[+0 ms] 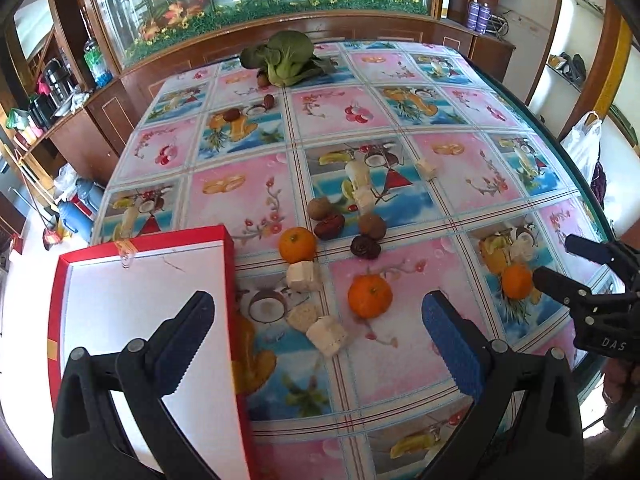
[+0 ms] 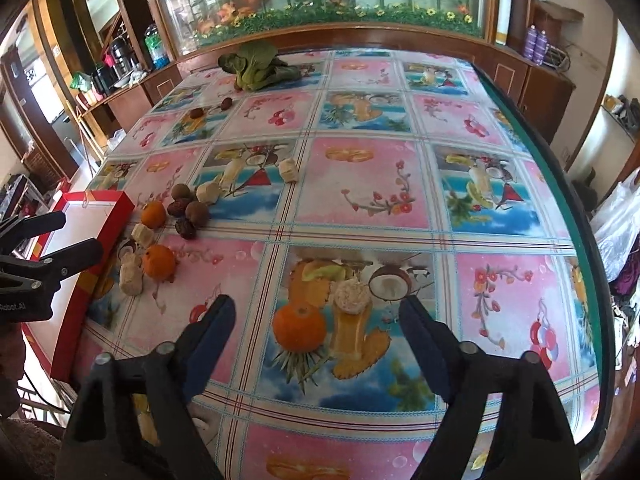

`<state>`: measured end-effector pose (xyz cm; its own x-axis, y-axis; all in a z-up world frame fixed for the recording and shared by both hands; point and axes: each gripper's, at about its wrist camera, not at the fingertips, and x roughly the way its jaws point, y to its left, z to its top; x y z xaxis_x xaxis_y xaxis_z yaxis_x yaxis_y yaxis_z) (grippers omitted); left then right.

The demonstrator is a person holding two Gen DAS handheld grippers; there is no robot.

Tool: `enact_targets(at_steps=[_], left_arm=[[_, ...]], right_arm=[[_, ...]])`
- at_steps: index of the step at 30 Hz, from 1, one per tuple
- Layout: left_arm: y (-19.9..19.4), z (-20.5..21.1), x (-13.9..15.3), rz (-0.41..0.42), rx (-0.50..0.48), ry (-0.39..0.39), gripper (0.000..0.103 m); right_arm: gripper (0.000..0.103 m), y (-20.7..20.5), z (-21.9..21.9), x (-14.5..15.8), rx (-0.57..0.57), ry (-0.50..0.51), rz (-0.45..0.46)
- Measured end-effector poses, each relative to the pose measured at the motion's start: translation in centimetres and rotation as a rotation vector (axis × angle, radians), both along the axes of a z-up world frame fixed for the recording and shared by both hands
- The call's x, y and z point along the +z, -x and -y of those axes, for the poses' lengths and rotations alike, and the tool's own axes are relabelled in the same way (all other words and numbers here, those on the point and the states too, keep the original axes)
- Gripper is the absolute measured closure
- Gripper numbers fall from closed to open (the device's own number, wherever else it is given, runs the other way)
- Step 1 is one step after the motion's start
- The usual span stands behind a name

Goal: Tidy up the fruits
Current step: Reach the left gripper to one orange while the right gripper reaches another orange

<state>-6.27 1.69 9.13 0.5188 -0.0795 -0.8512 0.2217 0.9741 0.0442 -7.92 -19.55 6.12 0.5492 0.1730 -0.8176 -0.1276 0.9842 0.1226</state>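
Hanging over the table, the right gripper has its jaws wide apart with nothing held. An orange sits on the table between its tips, not touched. The left gripper is wide open and empty too, above the edge of a red box. Two more oranges lie just beside the box.

Both tools are black plastic. The left gripper has ribbed dark-blue pads and round grey pivot pins at the finger bases. The right gripper matches it; white "DAS" lettering marks its body at the right edge of the left wrist view.
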Motion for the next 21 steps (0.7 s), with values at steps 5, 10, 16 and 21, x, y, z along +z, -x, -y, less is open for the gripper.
enact_targets(at_steps=[5, 10, 16, 21], left_arm=[[-0.8, 0.9, -0.7, -0.037, -0.016, 0.036, 0.000], [-1.9, 3.0, -1.9, -0.095, -0.081, 0.064, 0.016], [-3.2, 4.1, -3.6, -0.163, -0.103, 0.077, 0.031], [-4.1, 3.4, -4.5, -0.206, -0.072, 0.125, 0.037]], right_arm=[[0.045, -0.4, 0.0, -1.1, 0.035, -0.025, -0.042], [0.056, -0.9, 0.0, -2.4, 0.055, -0.052, -0.092], [0.063, -1.3, 0.0, -3.5, 0.064, -0.086, -0.126], [0.066, -1.4, -0.2, -3.9, 0.083, -0.105, -0.137]])
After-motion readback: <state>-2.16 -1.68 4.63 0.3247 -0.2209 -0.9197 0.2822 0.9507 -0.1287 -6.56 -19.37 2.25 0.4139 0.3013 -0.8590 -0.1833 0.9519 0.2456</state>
